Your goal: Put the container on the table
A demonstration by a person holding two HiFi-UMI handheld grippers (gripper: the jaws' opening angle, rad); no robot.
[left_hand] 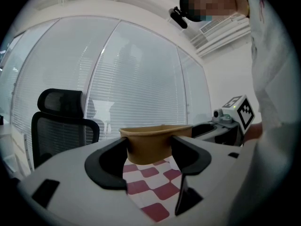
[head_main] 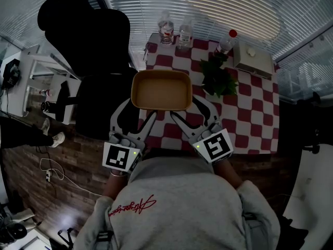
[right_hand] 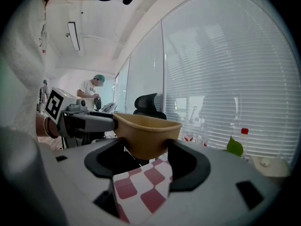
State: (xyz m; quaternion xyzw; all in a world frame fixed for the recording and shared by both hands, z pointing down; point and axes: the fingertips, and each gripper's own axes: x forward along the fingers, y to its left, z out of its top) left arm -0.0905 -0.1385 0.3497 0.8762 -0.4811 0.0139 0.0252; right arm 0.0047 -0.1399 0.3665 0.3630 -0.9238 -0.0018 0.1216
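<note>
Tan container [head_main: 162, 90] is hanging just above the near left part of the red-and-white checked tabletop [head_main: 250, 121], not touching the cloth. Left tongs [left_hand: 149, 150] are gripping one near corner and right tongs [right_hand: 146, 153] are gripping the other, each pair squeezing the body below the rim. Plant [head_main: 218, 78] is standing well beyond.

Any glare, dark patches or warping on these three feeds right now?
Head view: heavy fisheye bends the blinds; the chair is a black silhouette. Left gripper view: blinds washed out by backlight, container sharp. Right gripper view: dark vignetted corners.
</note>
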